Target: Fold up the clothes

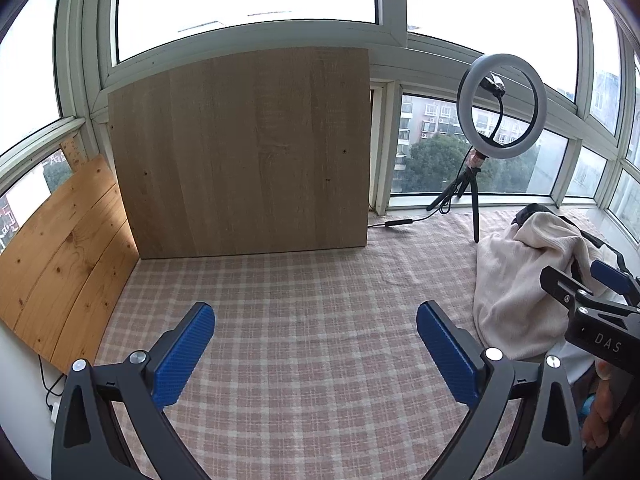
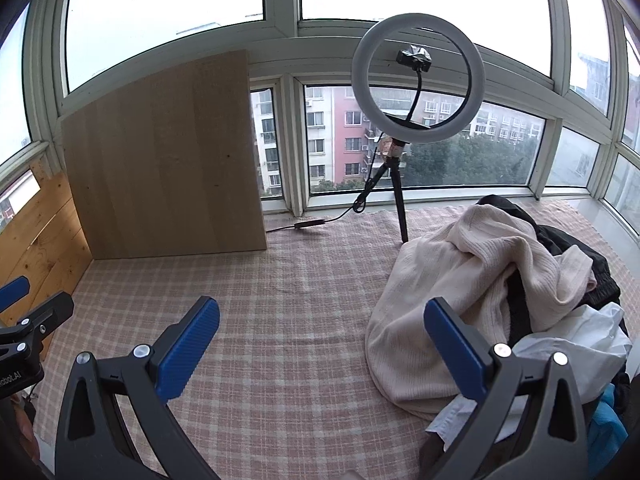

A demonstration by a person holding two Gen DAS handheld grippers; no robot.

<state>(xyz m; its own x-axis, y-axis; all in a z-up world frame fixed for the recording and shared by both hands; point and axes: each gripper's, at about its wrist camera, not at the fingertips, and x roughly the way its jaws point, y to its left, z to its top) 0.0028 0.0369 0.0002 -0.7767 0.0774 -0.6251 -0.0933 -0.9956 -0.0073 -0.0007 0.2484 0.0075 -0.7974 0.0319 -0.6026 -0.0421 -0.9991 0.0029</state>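
A pile of clothes lies at the right of the checked cloth: a cream knit sweater (image 2: 452, 296) on top, a black garment (image 2: 568, 248) behind it, a white garment (image 2: 576, 340) and something blue (image 2: 604, 428) at the front. The sweater also shows in the left wrist view (image 1: 520, 280). My right gripper (image 2: 320, 332) is open and empty above the cloth, just left of the pile. My left gripper (image 1: 316, 340) is open and empty over bare cloth, further left. The right gripper shows at the right edge of the left wrist view (image 1: 592, 300).
A pink checked cloth (image 2: 280, 320) covers the surface. A ring light on a tripod (image 2: 416, 80) stands at the back by the window, its cable (image 2: 316, 224) on the cloth. A light wooden board (image 2: 168, 160) leans at the back left, a pine panel (image 1: 60, 264) at the left.
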